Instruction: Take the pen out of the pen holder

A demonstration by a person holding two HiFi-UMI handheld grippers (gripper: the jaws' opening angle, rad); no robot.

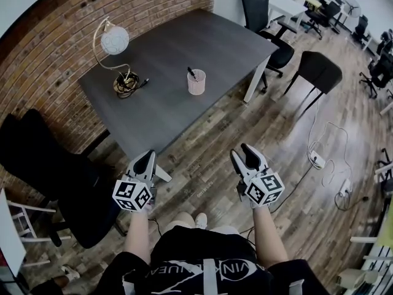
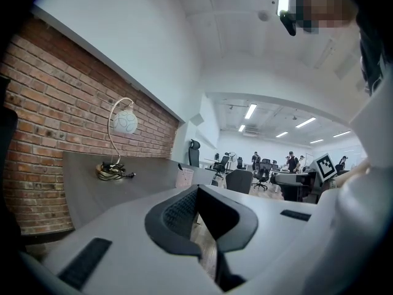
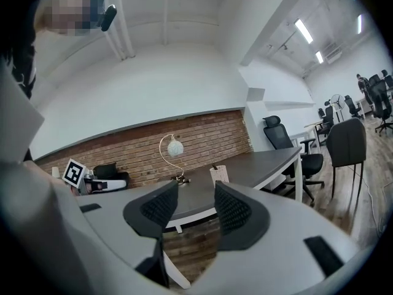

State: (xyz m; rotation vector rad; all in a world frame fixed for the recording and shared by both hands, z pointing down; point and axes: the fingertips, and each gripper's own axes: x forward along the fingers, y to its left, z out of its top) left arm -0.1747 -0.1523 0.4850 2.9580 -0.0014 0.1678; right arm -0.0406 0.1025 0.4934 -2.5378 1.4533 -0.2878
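Note:
On the dark grey table [image 1: 221, 42] stands a pink pen holder [image 1: 196, 82] with a black pen [image 1: 192, 73] sticking out of its top. Both grippers hang over the wood floor, short of the table's near edge and well apart from the holder. My left gripper [image 1: 147, 157] has its jaws together with nothing between them; its own view shows the holder [image 2: 184, 177] far ahead. My right gripper [image 1: 242, 152] stands open and empty, with the holder [image 3: 219, 175] and pen [image 3: 214, 166] in the distance just above its jaws.
A globe lamp [image 1: 115, 40] with a coiled cable at its base [image 1: 126, 83] stands at the table's left. Behind is a brick wall [image 1: 49, 54]. Black office chairs [image 1: 265, 11] [image 1: 319, 72] [image 1: 37, 158] surround the table. A power strip and cables [image 1: 319, 160] lie on the floor at right.

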